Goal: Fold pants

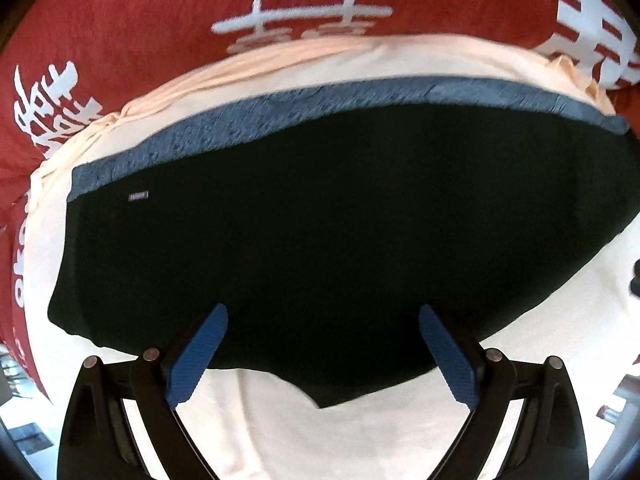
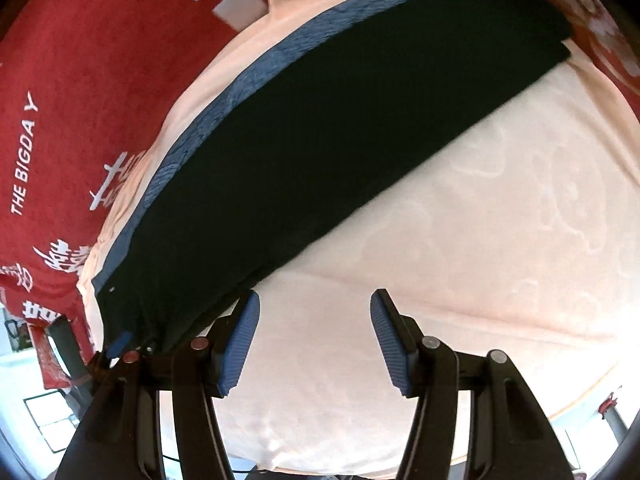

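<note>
black pants (image 1: 320,220), blue-grey waistband (image 1: 280,116); cream sheet (image 2: 460,240); red cloth (image 1: 120,20), white characters

Left wrist cam looks straight down, fairly close over the black pants (image 1: 320,220), which lie on a cream sheet (image 1: 360,420). Right wrist cam tilts steeply down over bare cream sheet beside the pants' long edge, pants running diagonally. Shared: pants, blue-grey waistband (image 2: 240,80), cream sheet, red printed cover (image 2: 80,100) behind.
</note>
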The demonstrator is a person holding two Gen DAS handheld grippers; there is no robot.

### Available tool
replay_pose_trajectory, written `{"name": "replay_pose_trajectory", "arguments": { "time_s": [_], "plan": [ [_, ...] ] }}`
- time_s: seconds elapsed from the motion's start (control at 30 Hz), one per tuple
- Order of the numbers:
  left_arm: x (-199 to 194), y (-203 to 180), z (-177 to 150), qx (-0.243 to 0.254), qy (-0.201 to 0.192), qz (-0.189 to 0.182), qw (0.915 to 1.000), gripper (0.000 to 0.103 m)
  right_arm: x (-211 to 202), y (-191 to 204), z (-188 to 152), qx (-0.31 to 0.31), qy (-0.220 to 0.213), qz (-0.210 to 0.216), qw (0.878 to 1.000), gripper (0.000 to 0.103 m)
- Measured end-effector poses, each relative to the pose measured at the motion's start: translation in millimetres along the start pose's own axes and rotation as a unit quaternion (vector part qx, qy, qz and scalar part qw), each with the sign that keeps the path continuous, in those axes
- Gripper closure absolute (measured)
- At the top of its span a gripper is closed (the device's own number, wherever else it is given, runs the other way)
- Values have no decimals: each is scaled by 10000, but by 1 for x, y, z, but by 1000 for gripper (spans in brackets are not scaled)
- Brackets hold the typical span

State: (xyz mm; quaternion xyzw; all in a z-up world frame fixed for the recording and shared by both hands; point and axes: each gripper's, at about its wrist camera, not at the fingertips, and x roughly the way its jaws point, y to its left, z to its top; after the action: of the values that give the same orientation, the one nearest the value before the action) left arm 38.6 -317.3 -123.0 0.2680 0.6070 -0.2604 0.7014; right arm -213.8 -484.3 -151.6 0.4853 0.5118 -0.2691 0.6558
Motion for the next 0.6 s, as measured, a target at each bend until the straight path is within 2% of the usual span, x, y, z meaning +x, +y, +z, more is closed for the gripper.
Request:
{"name": "replay_pose_trajectory", "arguments": {
  "time_s": [0.17,0.4,0.53,0.6],
  "plan": [
    [-1,-46,20,158,-75,-106,9998,6,-8,-26,10,257,-138,22,9996,41],
    [-1,-119,61,97,-98,-290,9995,6,-25,-67,38,638,-531,183,9964,41],
    [1,-147,74,176,-97,-256,9995,6,-37,-100,62,871,-962,422,9906,41],
    [2,-159,79,193,-93,-234,9995,6,-36,-113,72,972,-997,562,9887,41]
  ]
}}
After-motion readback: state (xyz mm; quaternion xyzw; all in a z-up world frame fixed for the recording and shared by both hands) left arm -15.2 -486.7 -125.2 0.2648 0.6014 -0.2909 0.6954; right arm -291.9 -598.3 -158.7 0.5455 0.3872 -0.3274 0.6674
